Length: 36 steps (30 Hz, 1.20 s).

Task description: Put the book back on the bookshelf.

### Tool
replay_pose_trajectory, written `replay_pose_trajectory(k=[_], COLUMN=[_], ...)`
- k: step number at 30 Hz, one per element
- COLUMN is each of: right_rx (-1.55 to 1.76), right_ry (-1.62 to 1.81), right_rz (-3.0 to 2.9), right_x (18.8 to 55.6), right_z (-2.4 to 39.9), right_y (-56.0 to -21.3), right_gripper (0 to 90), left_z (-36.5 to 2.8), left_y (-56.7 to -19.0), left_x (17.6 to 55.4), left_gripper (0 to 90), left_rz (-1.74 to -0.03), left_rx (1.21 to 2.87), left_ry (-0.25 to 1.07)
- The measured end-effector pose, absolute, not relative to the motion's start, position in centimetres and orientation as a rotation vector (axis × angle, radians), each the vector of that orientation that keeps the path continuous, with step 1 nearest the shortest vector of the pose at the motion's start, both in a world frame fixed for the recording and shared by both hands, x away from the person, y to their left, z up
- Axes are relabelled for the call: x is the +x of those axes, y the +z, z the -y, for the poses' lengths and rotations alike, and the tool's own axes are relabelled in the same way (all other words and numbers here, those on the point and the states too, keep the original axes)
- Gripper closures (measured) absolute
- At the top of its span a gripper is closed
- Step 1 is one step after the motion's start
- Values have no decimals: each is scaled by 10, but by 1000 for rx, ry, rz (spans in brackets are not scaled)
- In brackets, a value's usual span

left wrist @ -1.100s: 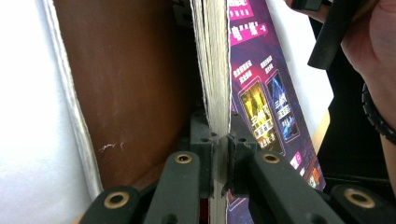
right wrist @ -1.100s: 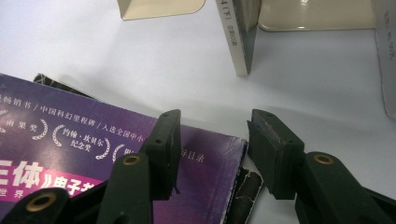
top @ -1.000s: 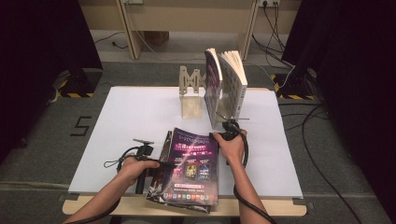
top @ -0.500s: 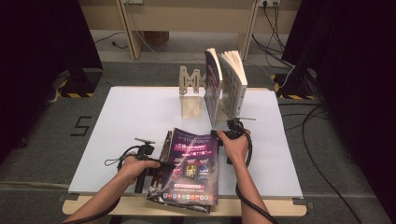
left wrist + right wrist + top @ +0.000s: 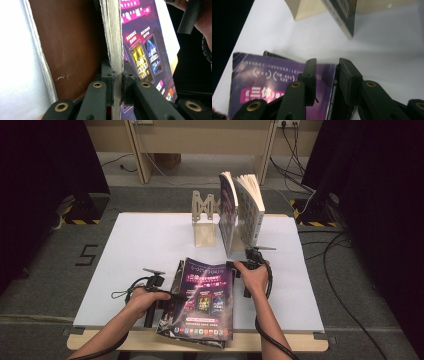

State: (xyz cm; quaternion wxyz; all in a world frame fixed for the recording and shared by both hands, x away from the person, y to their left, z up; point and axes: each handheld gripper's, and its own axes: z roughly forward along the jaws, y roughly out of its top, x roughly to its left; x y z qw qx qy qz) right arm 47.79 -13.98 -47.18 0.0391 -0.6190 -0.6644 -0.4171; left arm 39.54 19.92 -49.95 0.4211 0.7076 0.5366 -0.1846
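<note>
A purple-covered book (image 5: pixel 205 300) is held tilted up above the table's front edge. My left gripper (image 5: pixel 172 296) grips its left side; in the left gripper view the left gripper (image 5: pixel 117 75) is shut on the cream page block (image 5: pixel 113 37), with the purple cover (image 5: pixel 140 50) to the right. My right gripper (image 5: pixel 235 265) is at the book's far right corner. In the right gripper view the right gripper (image 5: pixel 327 67) has just been closing. The book's corner (image 5: pixel 269 82) lies in the gap, with the left jaw in front of the cover, and the pads do not squeeze it.
Two books (image 5: pixel 227 215) (image 5: pixel 252 210) stand upright against a wooden bookend (image 5: pixel 204 215) at the back of the white table top (image 5: pixel 150 240). One of them shows at the top of the right gripper view (image 5: pixel 342 12). Cables trail from both grippers.
The right hand has shifted slightly at the book's far right corner. The left hand and the book stay where they were.
</note>
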Motion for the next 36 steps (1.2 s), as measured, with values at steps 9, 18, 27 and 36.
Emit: replay_pose_trajectory(k=[9, 18, 27, 36], right_rx=[-1864, -1795, -1809, -1812], right_ry=[-1207, -1290, -1457, -1584], right_rz=[2010, 1997, 2018, 2072], right_x=[476, 469, 453, 438], right_z=[139, 134, 138, 139], right_y=[-479, -451, -415, -389], right_gripper=[708, 835, 846, 846], left_z=[-199, -200, -210, -222], left_y=[-498, -494, -477, -468], left_x=[397, 393, 381, 370], left_gripper=[826, 757, 550, 458], left_rz=[-1330, -1309, -1290, -1301], left_rx=[1799, 1788, 1768, 1747], left_ry=[-455, -406, -173, -44])
